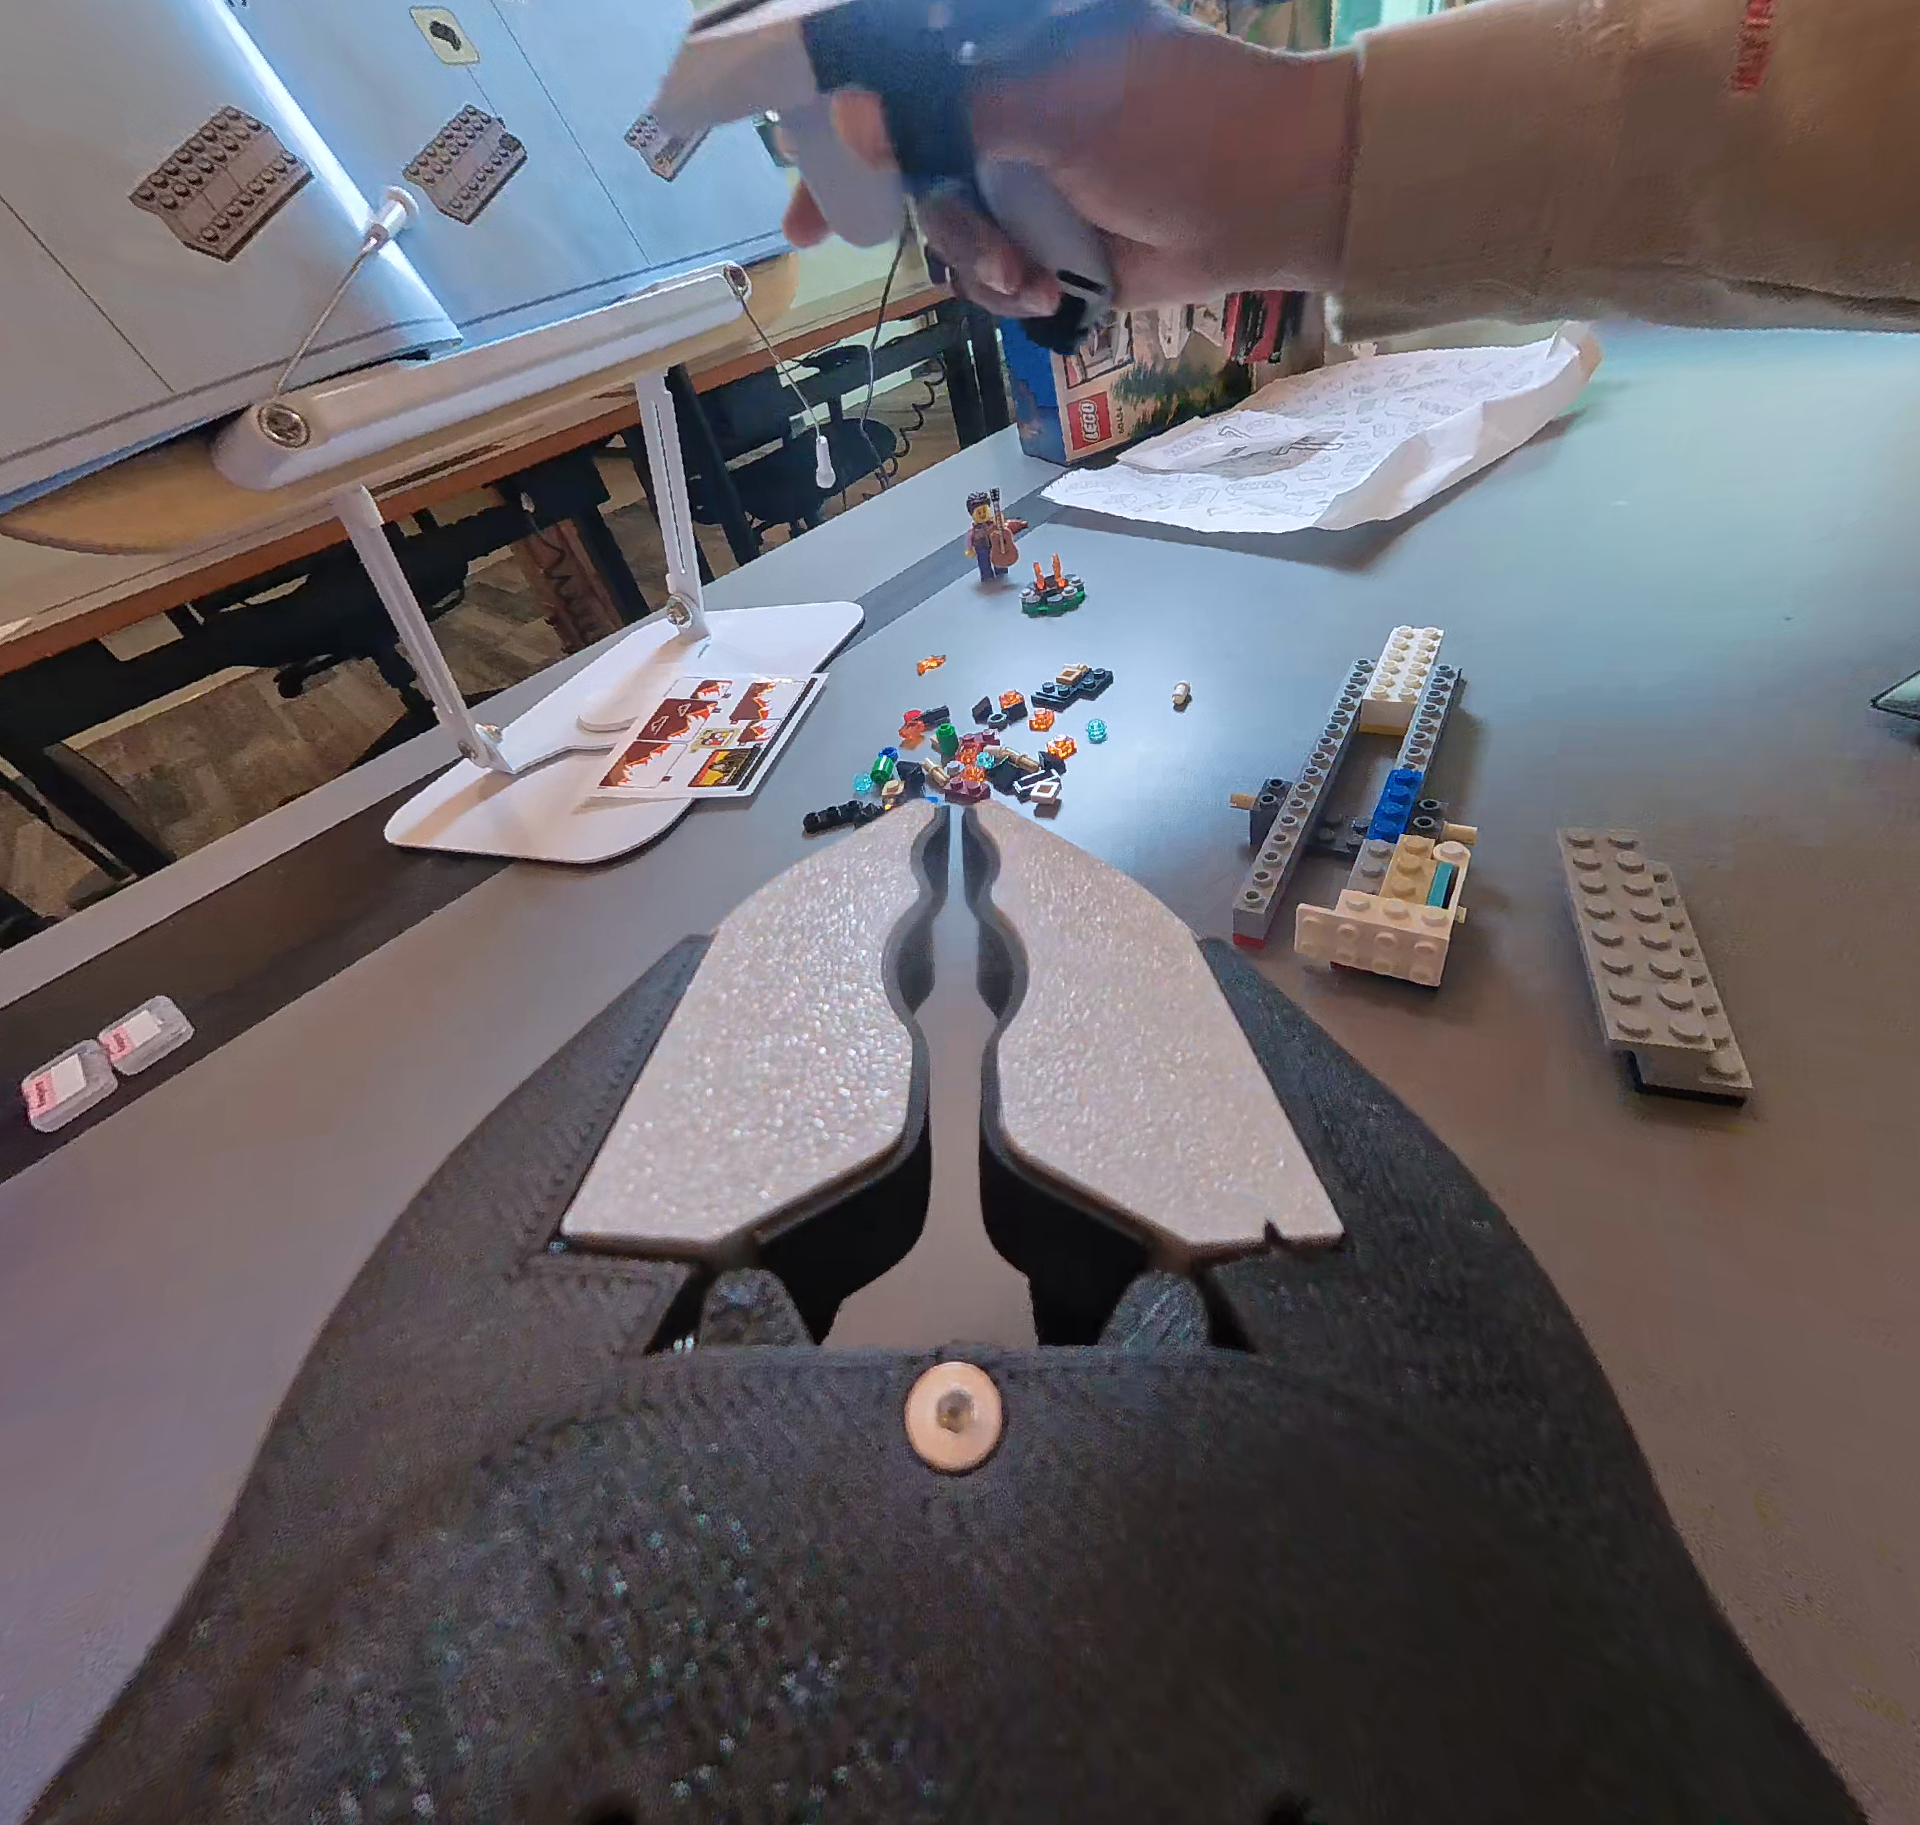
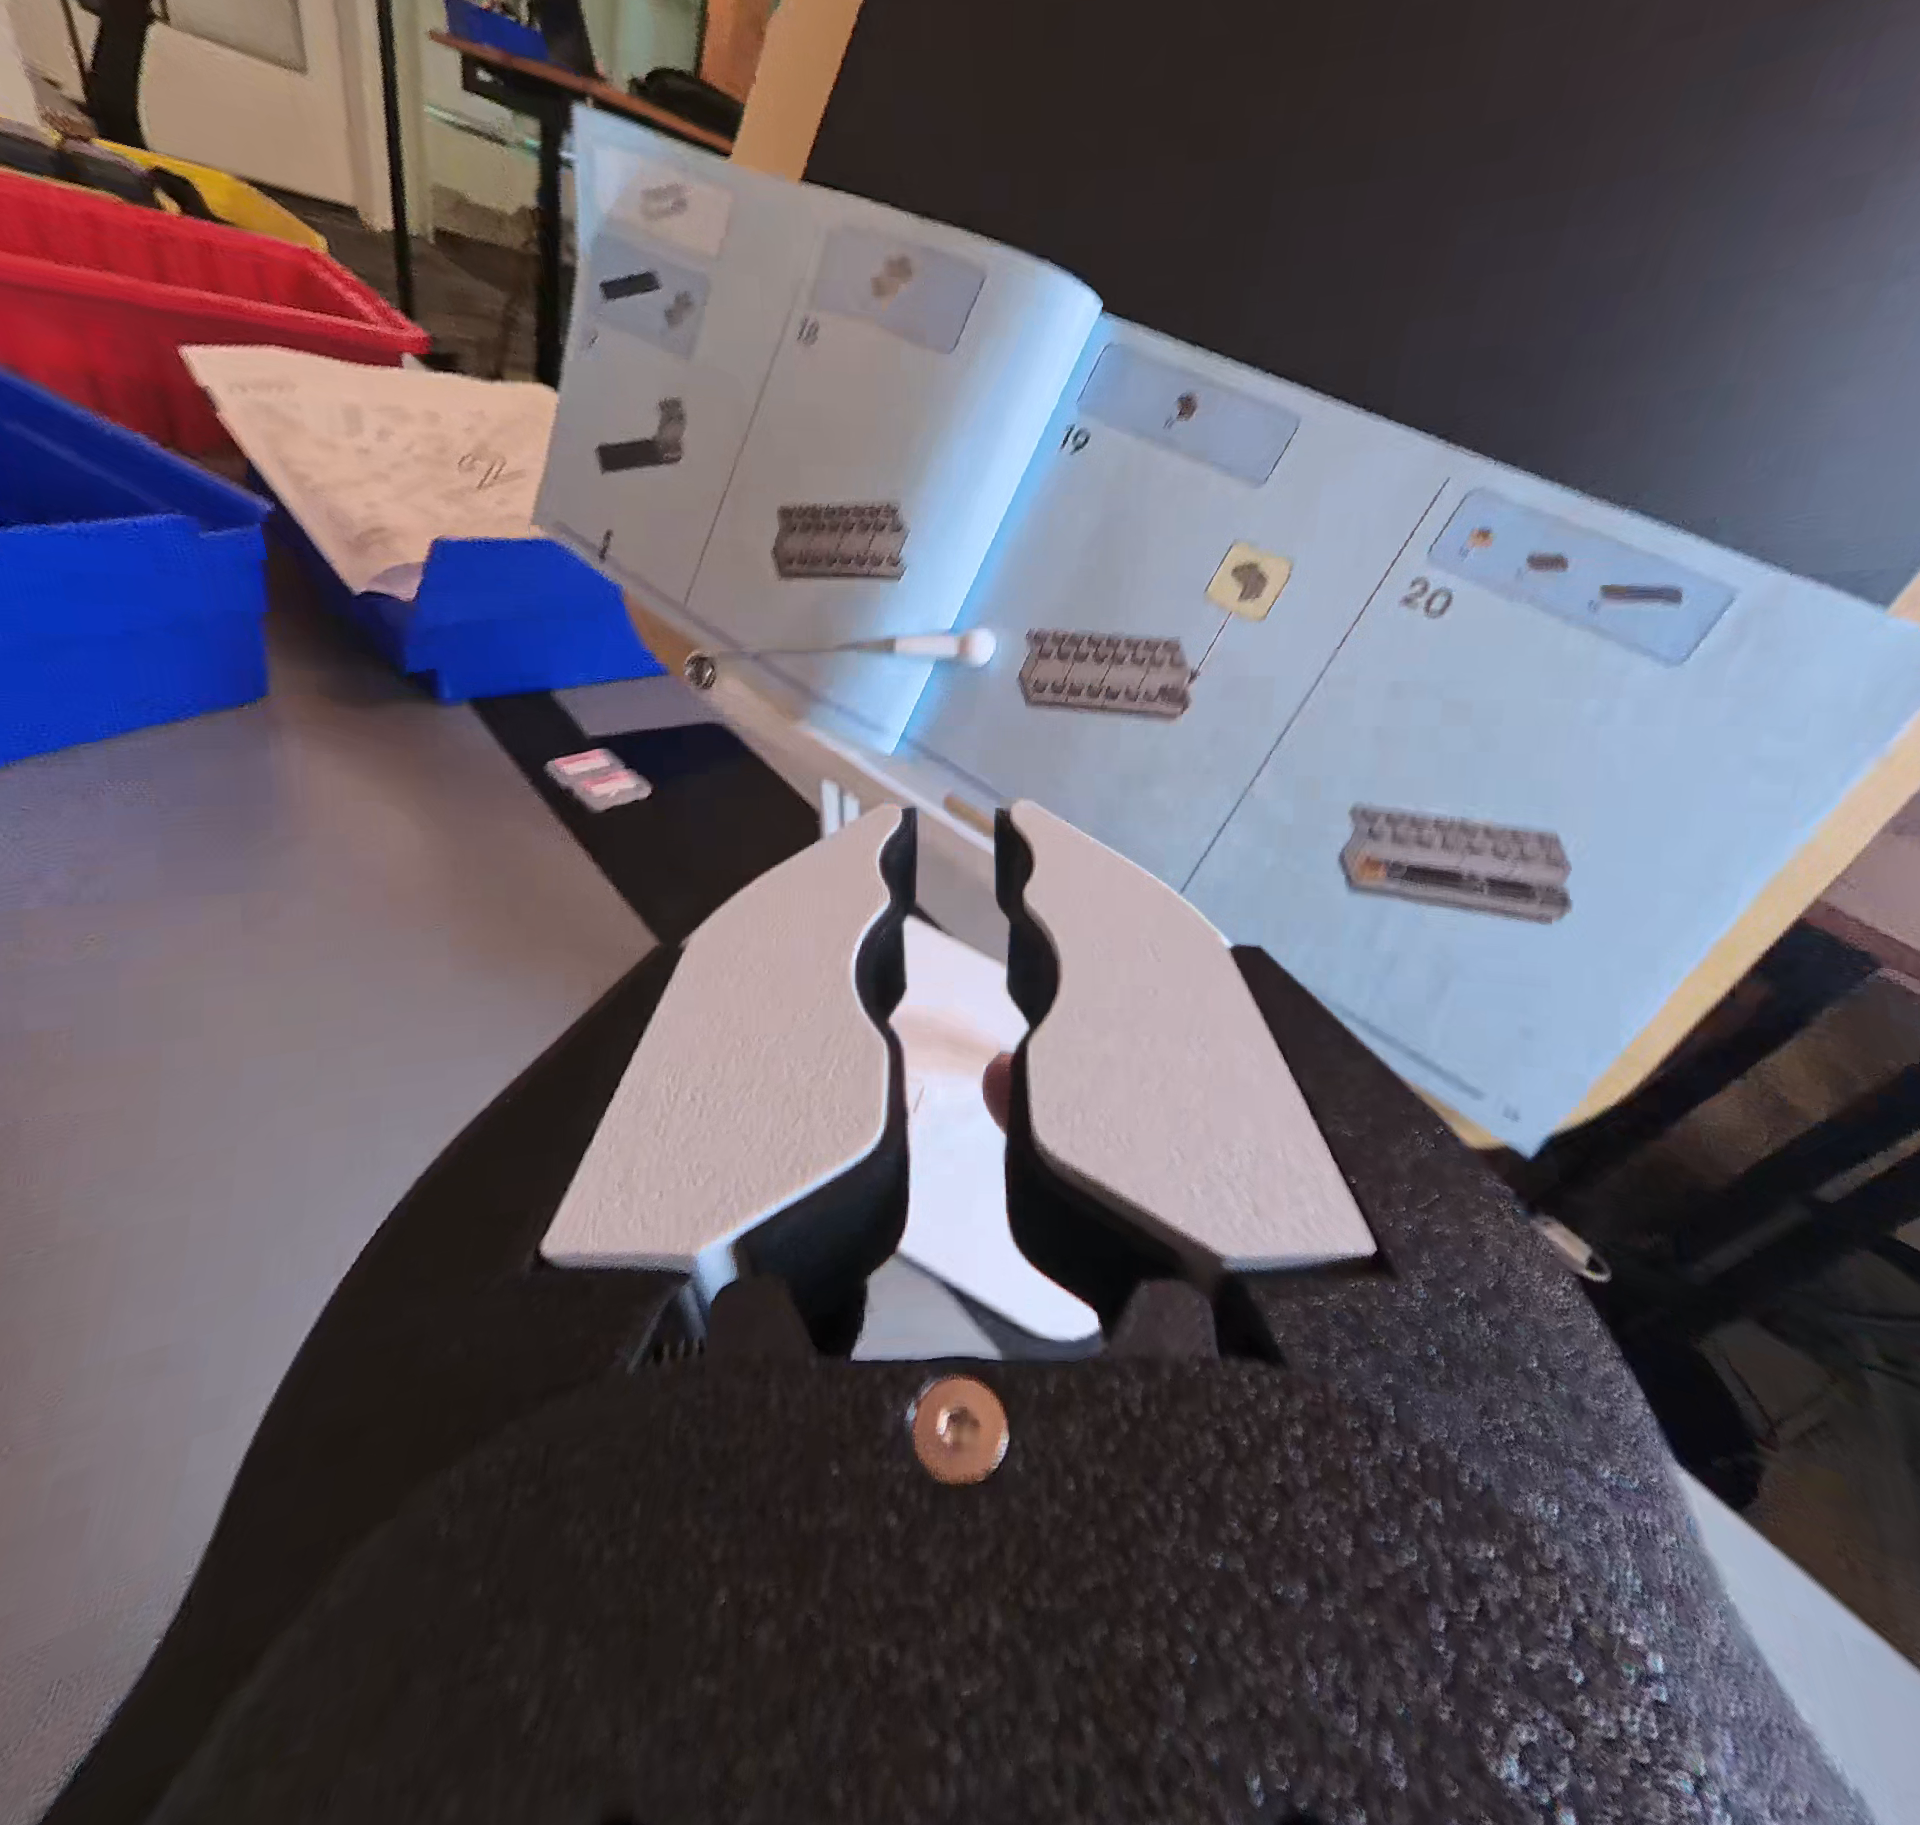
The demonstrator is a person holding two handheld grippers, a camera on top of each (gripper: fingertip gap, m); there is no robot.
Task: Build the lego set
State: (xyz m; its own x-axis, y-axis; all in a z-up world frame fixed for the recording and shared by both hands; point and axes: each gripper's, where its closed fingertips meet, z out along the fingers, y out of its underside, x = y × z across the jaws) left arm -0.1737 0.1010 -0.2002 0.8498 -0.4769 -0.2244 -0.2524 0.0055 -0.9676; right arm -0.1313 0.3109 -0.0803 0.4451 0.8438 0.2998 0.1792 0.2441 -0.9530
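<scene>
My left gripper (image 1: 954, 817) hovers low over the grey table (image 1: 1558, 1360), its jaws shut, with the tips just short of a pile of small loose Lego pieces (image 1: 977, 747). A part-built model of grey beams with white, blue and tan bricks (image 1: 1361, 819) lies to the right, and a grey studded plate (image 1: 1652, 954) lies beyond it. My right gripper (image 2: 954, 819) is open with nothing between the pads, and it points at the open instruction booklet (image 2: 1143, 580) on its stand. In the left wrist view a hand (image 1: 1091, 206) holds it up in front of the booklet (image 1: 312, 113), blurred.
A white stand base (image 1: 540, 788) carries a sticker sheet (image 1: 707, 736). A minifigure (image 1: 989, 534) and a campfire build (image 1: 1052, 591) stand farther back, with a Lego box (image 1: 1122, 393) and a paper bag (image 1: 1330, 435) behind. Blue bins (image 2: 125, 570) and a red bin (image 2: 156, 300) stand at the left. Tip to tip, the grippers are about 25 cm apart. Measured from the fingertips, the grey studded plate (image 1: 1652, 954) is 15 cm or so from the left gripper and 35 cm from the right.
</scene>
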